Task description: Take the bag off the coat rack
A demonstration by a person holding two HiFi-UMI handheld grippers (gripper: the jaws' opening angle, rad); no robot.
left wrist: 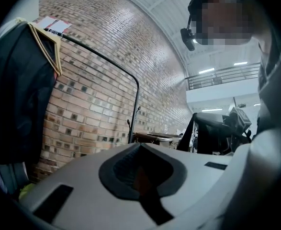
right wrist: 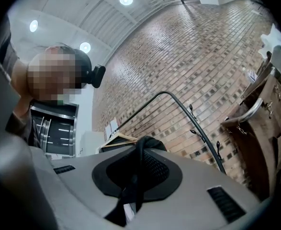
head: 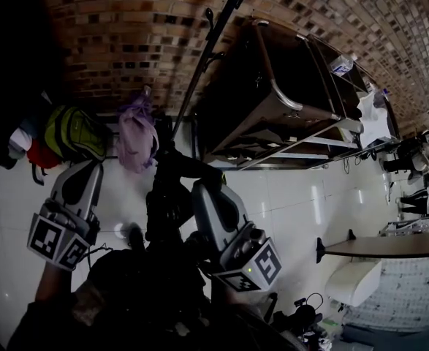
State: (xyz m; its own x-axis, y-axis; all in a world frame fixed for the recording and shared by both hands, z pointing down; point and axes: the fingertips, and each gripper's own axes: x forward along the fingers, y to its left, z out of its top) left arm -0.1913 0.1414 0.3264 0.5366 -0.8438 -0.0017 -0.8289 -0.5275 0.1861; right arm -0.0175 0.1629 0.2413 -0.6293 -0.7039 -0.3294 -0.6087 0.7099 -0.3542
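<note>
the right gripper (head: 201,190) is pressed shut on the black strap (right wrist: 136,176) of the black bag (head: 166,203). in the right gripper view the strap loops up over the jaw tips and runs down through the seam between them. the bag hangs low between the two grippers, just in front of the foot of the coat rack (head: 208,50). whether it touches the pole cannot be told.

the left gripper (head: 91,168) has its jaws pressed together with nothing showing between them. it sits well left of the bag, and its tip is near the lower edge of a purple bag (head: 136,134). a green backpack (head: 71,131) lies just left of the purple one, at the base of the brick wall (head: 126,20).

the rack's dark pole slants up to the right, with short hooks along it. the metal-framed counter (head: 287,104) stands close on its right, leaving only a narrow gap. in the left gripper view a dark garment (left wrist: 16,90) on a wooden hanger (left wrist: 49,47) fills the left edge.

the widest open room is the white floor (head: 302,203) to the right of the right gripper.
</note>
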